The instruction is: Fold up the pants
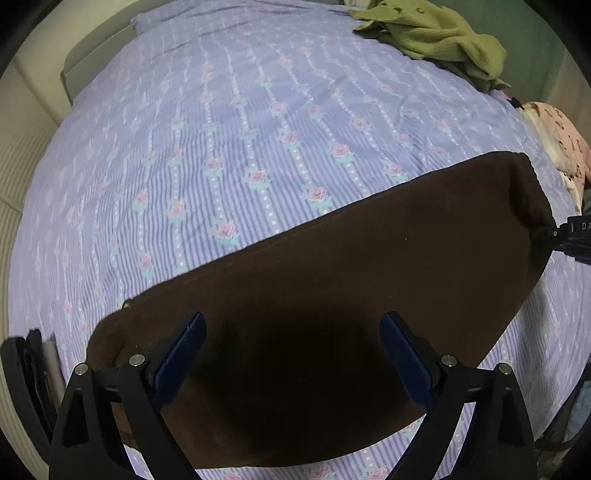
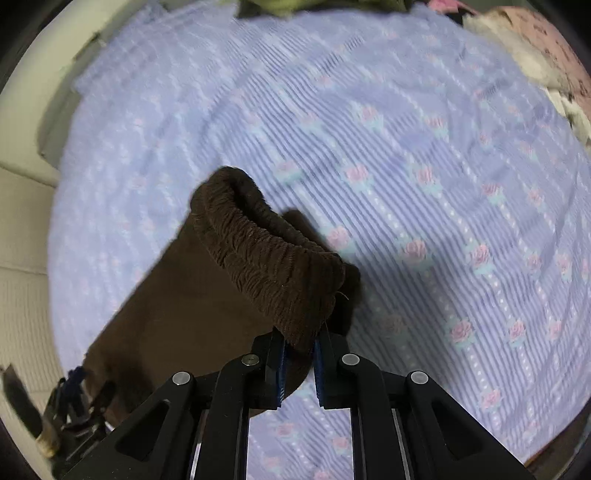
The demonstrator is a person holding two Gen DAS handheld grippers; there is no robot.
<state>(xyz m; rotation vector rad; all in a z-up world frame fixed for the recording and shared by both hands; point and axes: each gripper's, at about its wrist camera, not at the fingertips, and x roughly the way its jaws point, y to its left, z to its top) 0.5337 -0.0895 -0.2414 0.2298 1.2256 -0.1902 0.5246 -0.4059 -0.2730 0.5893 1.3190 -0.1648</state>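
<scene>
Dark brown pants (image 1: 332, 280) lie flat on a lilac flowered bedsheet (image 1: 229, 147). My left gripper (image 1: 291, 354) is open, its jaws wide apart above the near end of the pants, holding nothing. My right gripper (image 2: 299, 354) is shut on the gathered elastic waistband of the pants (image 2: 266, 254), lifting that end off the sheet (image 2: 424, 166). The right gripper also shows at the right edge of the left wrist view (image 1: 569, 236), pinching the far corner of the pants. The left gripper shows at the lower left of the right wrist view (image 2: 74, 398).
A crumpled green garment (image 1: 428, 33) lies at the far right of the bed. A pink patterned cloth (image 1: 561, 147) lies at the right edge. A beige headboard and wall (image 1: 40, 122) border the bed on the left.
</scene>
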